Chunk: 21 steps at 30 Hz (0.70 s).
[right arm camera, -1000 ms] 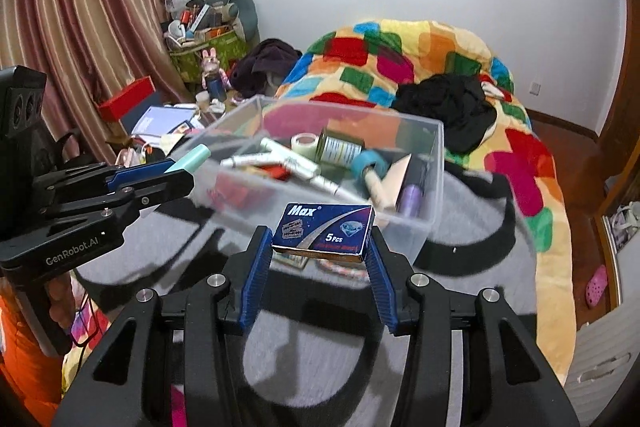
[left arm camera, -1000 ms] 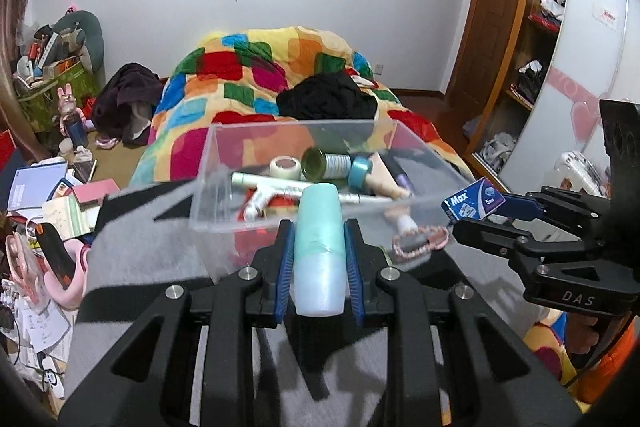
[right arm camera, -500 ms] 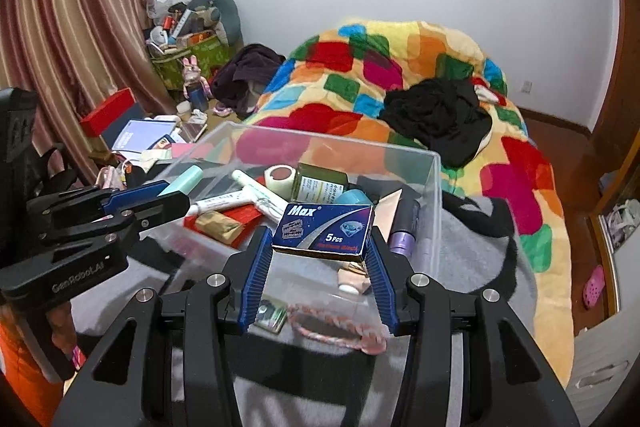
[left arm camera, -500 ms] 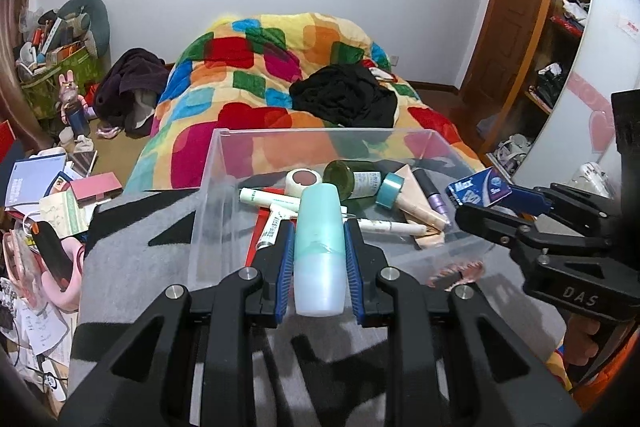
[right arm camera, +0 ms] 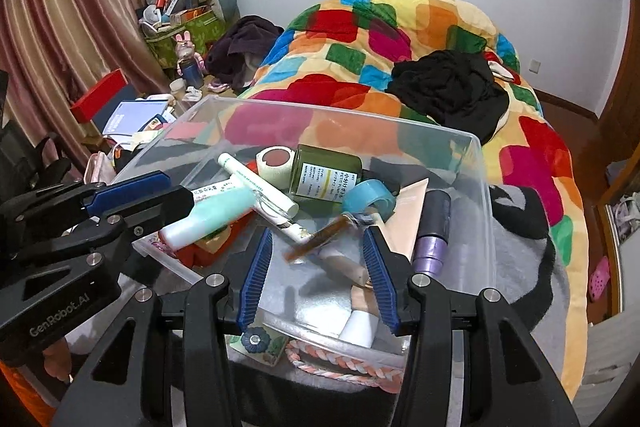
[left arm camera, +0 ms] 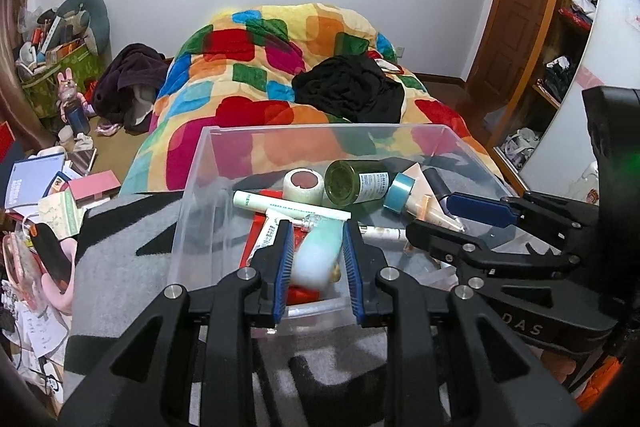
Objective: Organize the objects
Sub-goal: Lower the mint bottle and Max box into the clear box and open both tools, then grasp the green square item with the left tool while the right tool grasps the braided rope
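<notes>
Left gripper, lower centre, jaws narrow, over the clear bin. The mint bottle sits tilted between them, looking loose (pads seem off it). Right gripper stands half-wide with nothing in it. Most items are already binned. A braided band and a patterned card at bottom centre look still outside.

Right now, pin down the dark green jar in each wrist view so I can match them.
Left wrist: the dark green jar lies on its side inside the clear bin, just right of centre, towards the far wall.
Right wrist: it sits at picture centre, label facing the camera.
Shared landmark: the pale tape roll right beside the jar, on its left in both views.
</notes>
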Available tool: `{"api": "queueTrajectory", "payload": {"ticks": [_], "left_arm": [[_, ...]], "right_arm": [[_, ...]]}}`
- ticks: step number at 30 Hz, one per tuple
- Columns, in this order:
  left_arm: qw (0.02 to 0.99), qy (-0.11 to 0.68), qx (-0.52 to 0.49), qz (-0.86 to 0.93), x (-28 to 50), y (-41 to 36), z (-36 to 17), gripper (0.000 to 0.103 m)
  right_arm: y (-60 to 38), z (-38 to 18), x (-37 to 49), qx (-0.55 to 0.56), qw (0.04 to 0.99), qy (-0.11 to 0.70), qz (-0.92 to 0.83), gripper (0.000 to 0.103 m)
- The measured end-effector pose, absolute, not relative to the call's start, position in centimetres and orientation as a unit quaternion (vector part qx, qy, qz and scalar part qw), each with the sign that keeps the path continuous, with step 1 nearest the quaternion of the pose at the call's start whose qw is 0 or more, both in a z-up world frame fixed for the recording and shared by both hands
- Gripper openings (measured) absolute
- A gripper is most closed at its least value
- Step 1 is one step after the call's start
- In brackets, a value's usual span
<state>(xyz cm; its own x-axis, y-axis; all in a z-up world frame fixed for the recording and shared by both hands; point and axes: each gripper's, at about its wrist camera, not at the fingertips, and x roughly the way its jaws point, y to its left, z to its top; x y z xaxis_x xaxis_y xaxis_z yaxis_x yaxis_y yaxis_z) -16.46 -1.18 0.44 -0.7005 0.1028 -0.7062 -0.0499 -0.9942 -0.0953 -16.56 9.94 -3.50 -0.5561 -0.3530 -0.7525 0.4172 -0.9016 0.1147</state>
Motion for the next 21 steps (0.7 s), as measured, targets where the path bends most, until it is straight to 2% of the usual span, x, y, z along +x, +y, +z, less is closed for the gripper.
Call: {"api": "queueTrajectory", "payload": {"ticks": [7,9,11,17,21], "left_arm": [[0.049,-0.027,-0.377,0.924,-15.5,-0.6,1.2,0.026],[0.051,-0.027,-0.374,0.926,-15.1,-0.5,1.4,0.03],[0.053,-0.027,-0.368,0.928,-14.5,-0.3,1.8,0.04],[0.055,-0.018,-0.352,0.934,-12.4,0.2,2.6,0.058],[0.062,-0.019,-0.351,0.934,-11.3,0.4,2.4,0.061]], "right_arm": [[10.9,-2.5,-15.0,0.401,0.216,0.056,-0.888,0.052],[11.3,-2.1,-14.5,0.396,0.217,0.058,-0.891,0.055],[11.9,-1.7,-13.8,0.389,0.217,0.056,-0.893,0.06],[13.9,-0.8,-12.0,0.374,0.209,0.053,-0.902,0.063],[15.3,-1.0,-11.0,0.376,0.199,0.053,-0.904,0.063]]}}
